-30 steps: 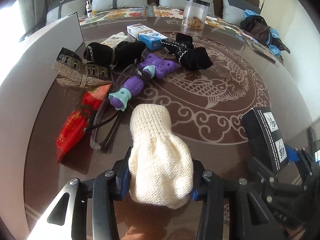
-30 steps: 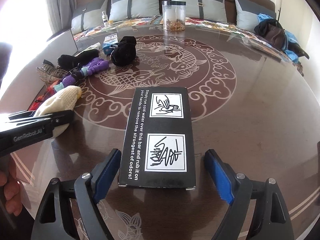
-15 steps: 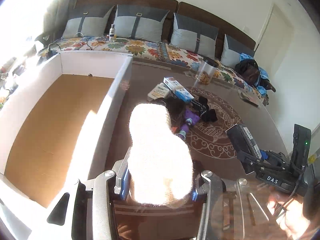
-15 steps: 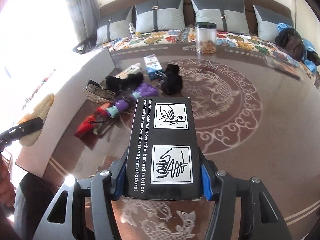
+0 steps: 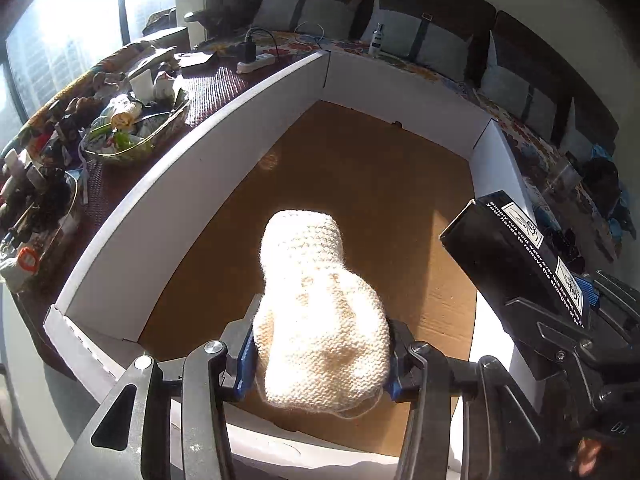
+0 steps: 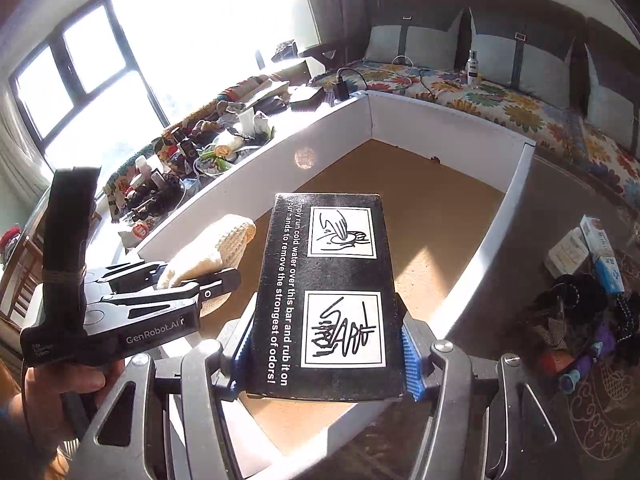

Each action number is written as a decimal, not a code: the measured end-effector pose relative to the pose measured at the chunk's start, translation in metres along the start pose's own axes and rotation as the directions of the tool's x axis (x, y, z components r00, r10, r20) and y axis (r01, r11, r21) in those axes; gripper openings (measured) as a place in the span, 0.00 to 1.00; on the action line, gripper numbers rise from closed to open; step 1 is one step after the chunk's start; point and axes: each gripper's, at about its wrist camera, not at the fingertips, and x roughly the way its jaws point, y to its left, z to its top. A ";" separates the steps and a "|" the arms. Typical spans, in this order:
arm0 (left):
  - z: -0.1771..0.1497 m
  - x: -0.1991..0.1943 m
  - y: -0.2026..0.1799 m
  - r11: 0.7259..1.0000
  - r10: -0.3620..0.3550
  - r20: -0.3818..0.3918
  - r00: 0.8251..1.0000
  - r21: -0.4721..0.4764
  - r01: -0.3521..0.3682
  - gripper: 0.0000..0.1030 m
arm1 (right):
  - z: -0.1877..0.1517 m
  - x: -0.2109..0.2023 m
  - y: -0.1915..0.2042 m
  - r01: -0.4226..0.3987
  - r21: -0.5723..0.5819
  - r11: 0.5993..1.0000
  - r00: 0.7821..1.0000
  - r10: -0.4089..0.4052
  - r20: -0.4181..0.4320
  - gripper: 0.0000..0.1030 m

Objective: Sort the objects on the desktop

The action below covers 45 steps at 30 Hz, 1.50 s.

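So the cream knitted sock (image 5: 320, 312) is pinched in the left tongs (image 5: 320, 364), with its long axis running straight out ahead of the fingers, cuff end forward. It's hanging in the air over the brown cardboard floor of the big white-walled box (image 5: 168, 216), not touching anything below. The right tongs (image 6: 326, 360) are clamped on the black odor-remover bar box (image 6: 328, 288), also lengthwise away from the camera, and that one's hovering over the near end of the same white box (image 6: 496, 232).

The key relation, I'd say: both things are already above the box opening, side by side and a bit apart, sock on the left and bar box on the right. So the next move looks like just lowering and letting go, nothing to steer around. The sock seems further inside than the bar box, which sits closer to the near wall.

The box itself looks empty as far as I can see, only bare cardboard with a patch of sun. Off to the right on the tabletop (image 6: 520, 440) there's a leftover pile: black socks (image 6: 568, 296), a purple toy (image 6: 600, 344) and some small cartons (image 6: 600, 252).
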 end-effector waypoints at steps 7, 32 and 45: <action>-0.010 -0.016 0.002 0.999 0.053 0.046 0.998 -0.017 -0.052 0.65 | -0.015 0.004 -0.001 0.064 -0.033 0.997 0.998 -0.064 -0.008 0.81; -0.136 0.049 -0.351 0.902 -0.202 -0.086 0.976 0.372 0.220 0.89 | -0.254 -0.150 -0.310 0.544 0.416 0.728 0.818 -0.571 -0.071 1.00; -0.132 0.058 -0.363 0.900 -0.135 -0.018 0.991 0.416 0.130 1.00 | -0.261 -0.125 -0.313 0.533 0.418 0.736 0.833 -0.544 -0.102 1.00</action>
